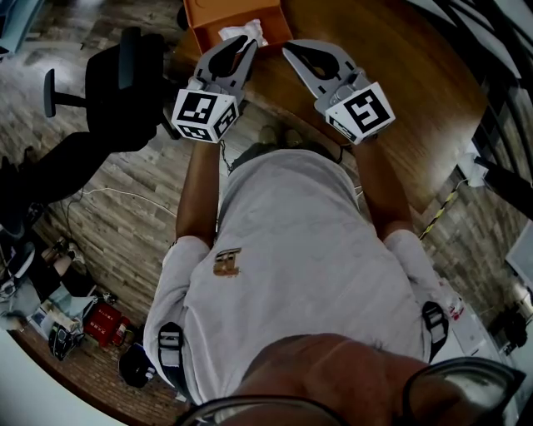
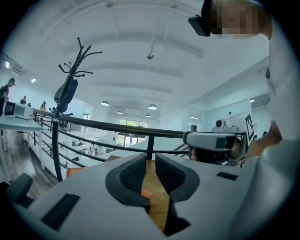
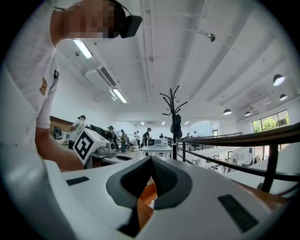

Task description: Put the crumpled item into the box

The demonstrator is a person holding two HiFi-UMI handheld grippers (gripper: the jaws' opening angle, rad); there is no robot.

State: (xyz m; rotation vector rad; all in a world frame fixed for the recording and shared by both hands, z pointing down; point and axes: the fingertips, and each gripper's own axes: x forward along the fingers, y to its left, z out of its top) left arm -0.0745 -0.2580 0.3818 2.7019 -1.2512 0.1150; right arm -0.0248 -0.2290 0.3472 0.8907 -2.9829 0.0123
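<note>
In the head view a white crumpled item (image 1: 244, 33) lies in the orange box (image 1: 208, 17) at the far edge of the round wooden table (image 1: 400, 91), near the box's near wall. My left gripper (image 1: 248, 43) points at it from just in front; whether the tips touch it I cannot tell. In the left gripper view its jaws (image 2: 151, 161) stand a narrow gap apart with nothing between them. My right gripper (image 1: 287, 48) hovers to the right of the box. Seen from the right gripper view (image 3: 151, 161), its tips meet and hold nothing.
A black office chair (image 1: 125, 75) stands left of the table. A black railing (image 2: 117, 127) and a coat stand (image 2: 65, 93) rise beyond the table. Bags and clutter (image 1: 75, 320) lie on the floor at the lower left. People stand at desks (image 3: 140, 138) far off.
</note>
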